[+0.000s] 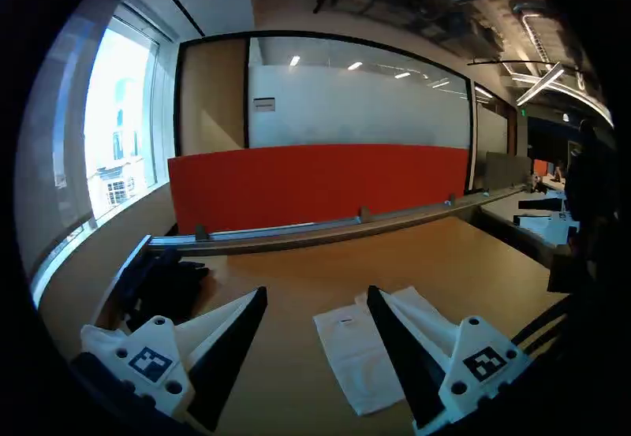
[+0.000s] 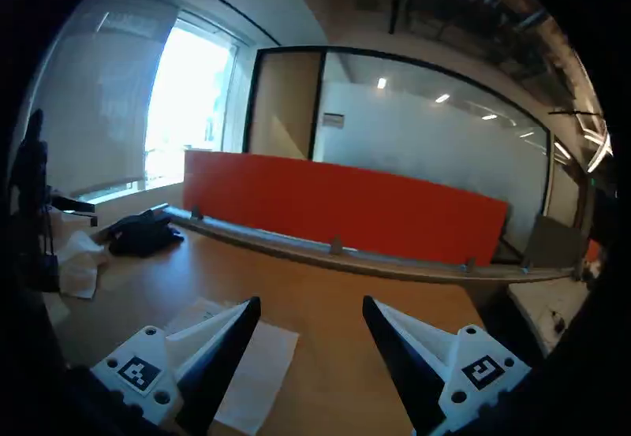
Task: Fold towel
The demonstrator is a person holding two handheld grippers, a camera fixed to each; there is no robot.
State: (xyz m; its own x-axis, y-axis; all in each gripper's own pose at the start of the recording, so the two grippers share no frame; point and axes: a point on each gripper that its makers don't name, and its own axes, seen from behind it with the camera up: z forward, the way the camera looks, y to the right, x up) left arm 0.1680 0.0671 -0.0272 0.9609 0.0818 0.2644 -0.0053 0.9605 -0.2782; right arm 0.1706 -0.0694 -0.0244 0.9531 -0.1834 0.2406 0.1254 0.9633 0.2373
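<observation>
A white towel (image 1: 359,349) lies folded flat on the wooden table (image 1: 442,255), partly behind my left gripper's right finger. My left gripper (image 1: 317,303) hangs above the table, open, with nothing between its fingers. In the right gripper view the same white towel (image 2: 256,369) lies low on the left, partly under the left finger. My right gripper (image 2: 311,310) is open and holds nothing, raised over the table (image 2: 339,341).
A dark bundle (image 1: 169,282) lies at the table's back left, the same bundle (image 2: 143,232) showing in the right gripper view. Crumpled white cloth (image 2: 79,266) sits beside it. An orange divider panel (image 1: 315,184) and a metal rail (image 1: 315,231) bound the far edge.
</observation>
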